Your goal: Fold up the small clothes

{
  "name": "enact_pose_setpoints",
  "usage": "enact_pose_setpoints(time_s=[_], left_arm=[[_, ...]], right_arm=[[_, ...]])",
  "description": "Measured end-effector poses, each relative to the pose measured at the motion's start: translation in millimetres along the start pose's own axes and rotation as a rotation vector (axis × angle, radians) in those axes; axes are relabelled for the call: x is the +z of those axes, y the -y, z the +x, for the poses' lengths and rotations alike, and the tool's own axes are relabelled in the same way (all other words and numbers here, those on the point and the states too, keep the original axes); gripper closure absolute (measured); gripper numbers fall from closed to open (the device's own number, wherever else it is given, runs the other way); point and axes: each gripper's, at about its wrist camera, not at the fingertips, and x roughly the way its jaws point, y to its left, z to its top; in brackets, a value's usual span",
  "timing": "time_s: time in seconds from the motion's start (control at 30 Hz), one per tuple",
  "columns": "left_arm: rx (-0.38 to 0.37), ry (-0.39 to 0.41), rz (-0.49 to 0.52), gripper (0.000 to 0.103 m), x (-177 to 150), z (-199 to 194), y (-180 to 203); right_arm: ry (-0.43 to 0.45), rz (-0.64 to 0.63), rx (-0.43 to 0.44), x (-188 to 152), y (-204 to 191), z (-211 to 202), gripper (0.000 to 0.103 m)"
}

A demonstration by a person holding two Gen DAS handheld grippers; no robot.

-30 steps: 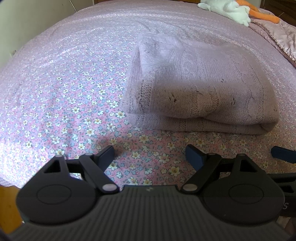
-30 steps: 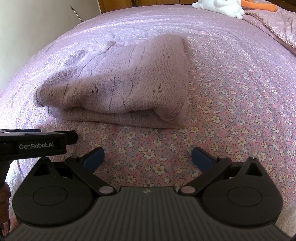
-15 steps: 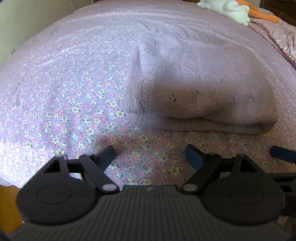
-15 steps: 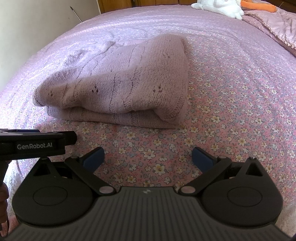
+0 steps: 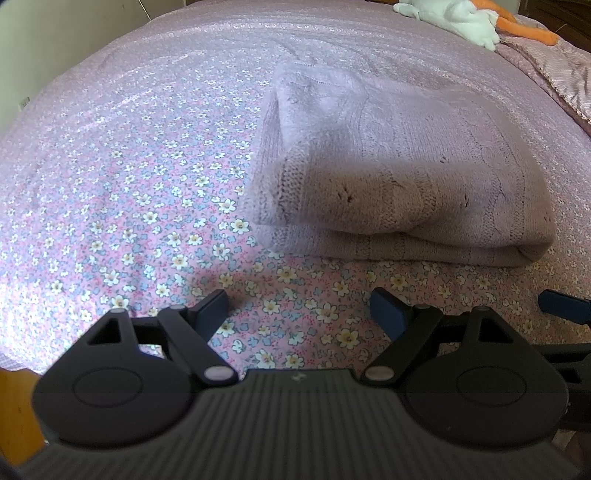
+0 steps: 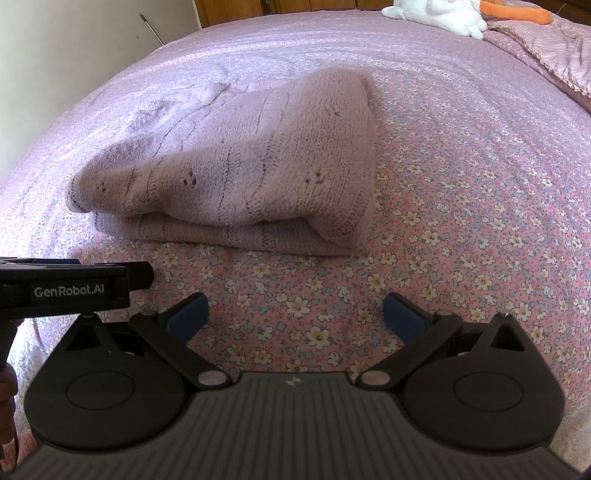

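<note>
A pale lilac knitted sweater (image 5: 399, 177) lies folded in a thick bundle on the flowered pink bedspread (image 5: 129, 177); in the right wrist view the same sweater (image 6: 240, 173) sits left of centre. My left gripper (image 5: 299, 314) hovers open over the bedspread just short of the sweater's near edge, nothing between its fingers. My right gripper (image 6: 295, 315) is likewise open and empty, in front of the sweater's folded edge. The left gripper's body (image 6: 70, 288) shows at the left edge of the right wrist view, and a blue pad of the right gripper (image 5: 565, 306) shows at the right edge of the left wrist view.
A white plush toy (image 5: 450, 16) with an orange part (image 5: 524, 31) lies at the far end of the bed. A quilted pink blanket (image 6: 546, 55) is bunched at the far right. A pale wall (image 6: 74, 44) and wooden floor (image 5: 14, 406) border the bed on the left.
</note>
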Motion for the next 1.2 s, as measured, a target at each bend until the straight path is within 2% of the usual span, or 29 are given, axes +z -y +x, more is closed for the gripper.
enact_pose_setpoints(time_s=[1.2], left_arm=[[-0.001,0.000,0.000,0.018,-1.0,-1.6,-0.2]], right_arm=[[0.003,-0.003,0.003,-1.1,1.2,-0.6,0.000]])
